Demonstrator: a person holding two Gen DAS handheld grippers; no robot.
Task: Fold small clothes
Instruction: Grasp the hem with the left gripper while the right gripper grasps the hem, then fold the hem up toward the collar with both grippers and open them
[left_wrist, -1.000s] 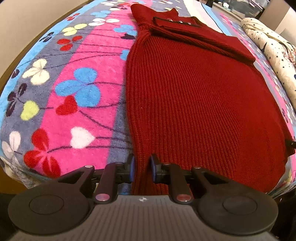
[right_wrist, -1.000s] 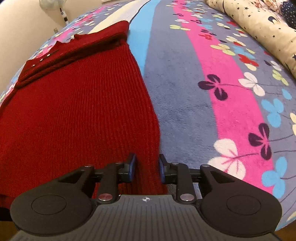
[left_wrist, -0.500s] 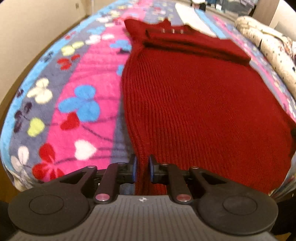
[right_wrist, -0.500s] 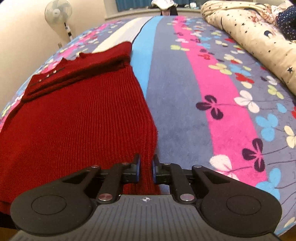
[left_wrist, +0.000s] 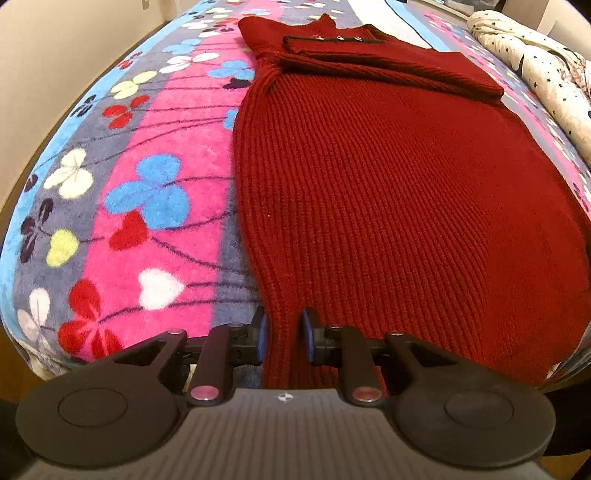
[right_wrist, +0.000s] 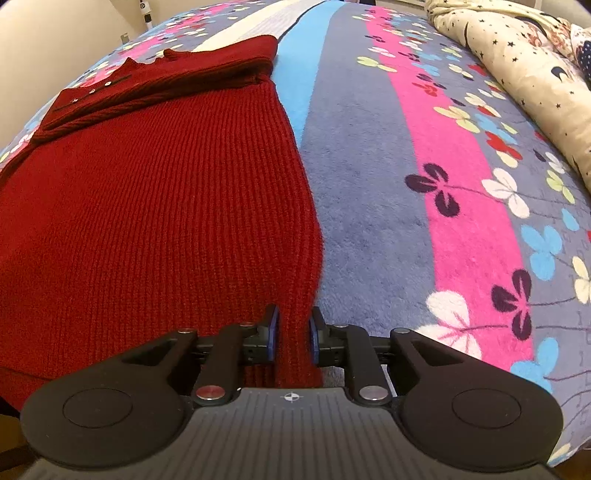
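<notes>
A dark red ribbed knit sweater (left_wrist: 388, 184) lies flat on the bed, hem nearest me, collar and folded-in sleeves (left_wrist: 388, 62) at the far end. My left gripper (left_wrist: 283, 328) is shut on the hem's left corner, blue pads pressing the knit from both sides. In the right wrist view the same sweater (right_wrist: 147, 203) fills the left half. My right gripper (right_wrist: 293, 325) is shut on the hem's right corner, where the side edge runs down between the pads. The sleeves (right_wrist: 166, 85) lie across the chest, with small buttons beside them.
A fleece blanket (left_wrist: 147, 166) with pink, blue and grey stripes and clover flowers covers the bed (right_wrist: 369, 184). A cream star-print duvet (right_wrist: 517, 55) is bunched along the far right (left_wrist: 546, 74). The bed's front edge drops off just below both grippers. A beige wall stands at left.
The right gripper's jaws came together on the sweater's right hem corner. The left gripper kept its grip on the left corner. Both views shifted only slightly.
</notes>
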